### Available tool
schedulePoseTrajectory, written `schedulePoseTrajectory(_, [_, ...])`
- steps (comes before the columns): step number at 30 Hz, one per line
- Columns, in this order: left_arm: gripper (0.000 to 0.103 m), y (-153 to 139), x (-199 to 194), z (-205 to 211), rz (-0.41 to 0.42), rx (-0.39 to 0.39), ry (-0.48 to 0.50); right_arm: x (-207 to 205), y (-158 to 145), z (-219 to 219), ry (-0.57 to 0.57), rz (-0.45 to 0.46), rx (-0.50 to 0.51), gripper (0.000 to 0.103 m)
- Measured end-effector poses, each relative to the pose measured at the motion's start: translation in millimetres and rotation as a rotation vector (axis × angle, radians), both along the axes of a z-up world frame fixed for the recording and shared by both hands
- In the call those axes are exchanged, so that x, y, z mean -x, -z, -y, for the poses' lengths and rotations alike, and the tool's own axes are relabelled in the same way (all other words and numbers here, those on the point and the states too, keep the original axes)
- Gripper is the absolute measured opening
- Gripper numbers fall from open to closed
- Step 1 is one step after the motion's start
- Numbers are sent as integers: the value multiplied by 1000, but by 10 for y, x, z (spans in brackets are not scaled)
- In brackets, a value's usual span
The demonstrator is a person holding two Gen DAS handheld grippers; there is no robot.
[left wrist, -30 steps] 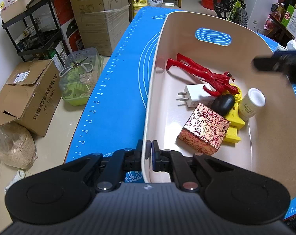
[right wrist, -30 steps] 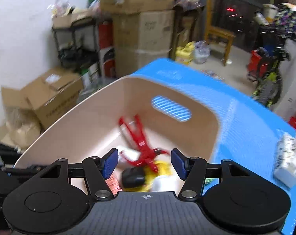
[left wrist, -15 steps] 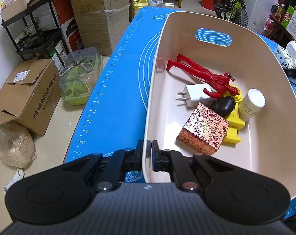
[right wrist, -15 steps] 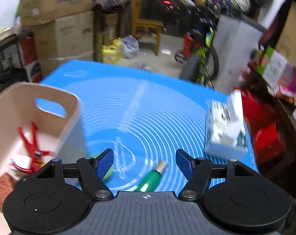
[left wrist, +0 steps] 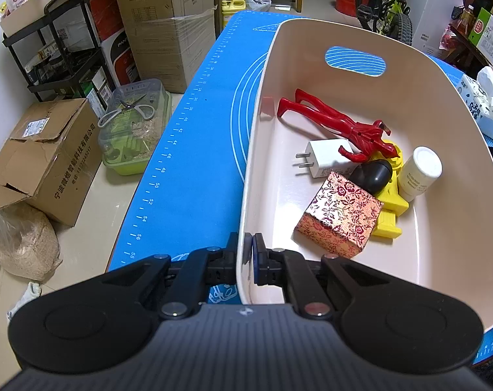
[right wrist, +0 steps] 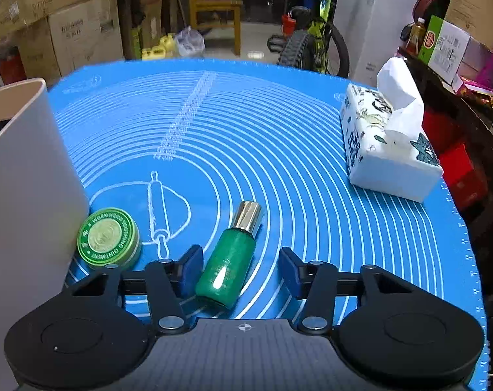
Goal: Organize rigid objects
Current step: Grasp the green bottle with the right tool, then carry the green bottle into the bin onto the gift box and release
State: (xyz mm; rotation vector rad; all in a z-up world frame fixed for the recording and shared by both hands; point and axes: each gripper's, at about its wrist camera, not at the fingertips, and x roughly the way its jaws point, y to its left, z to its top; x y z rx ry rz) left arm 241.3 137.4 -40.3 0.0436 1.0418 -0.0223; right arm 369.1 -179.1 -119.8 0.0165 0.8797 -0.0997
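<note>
The near rim of the cream bin (left wrist: 448, 104) is clamped between the closed jaws of the left gripper (left wrist: 249, 262), 1 finger outside the wall and 1 inside. Inside the bin are seen a red figure (left wrist: 337, 123), a white charger plug (left wrist: 324, 163), a floral box (left wrist: 339, 218), a black oval object (left wrist: 371, 176), a yellow toy (left wrist: 391, 208) and a white bottle (left wrist: 420, 172).

On the blue mat (right wrist: 279, 137), the green bottle (right wrist: 230, 260) with a gold cap is lying between the jaws of the right gripper (right wrist: 241, 272), which are closing but not yet pressed on it. A round green tin (right wrist: 108, 239) is set just beside the bin's outer wall. A tissue pack (right wrist: 386, 150) is placed well apart, near the mat's right edge.
</note>
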Motion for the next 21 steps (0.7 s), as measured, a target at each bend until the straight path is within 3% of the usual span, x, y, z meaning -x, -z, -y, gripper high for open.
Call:
schedulePoseTrajectory(4, [10,2,2,-2,0,-1,-1,64,5,-29,4,26,-13,34])
schedulePoseTrajectory(8, [10,2,7,-2,1,-5,-1,84,1,-59,4,37,2,33])
schedulePoseTrajectory(13, [10,3,8,-1,1,-6,-1,141,-89,30,56,48,-57,33])
schedulePoseTrajectory(21, [10,4,13,12,1,-14,-3,297,-536,120,74,181,-150,33])
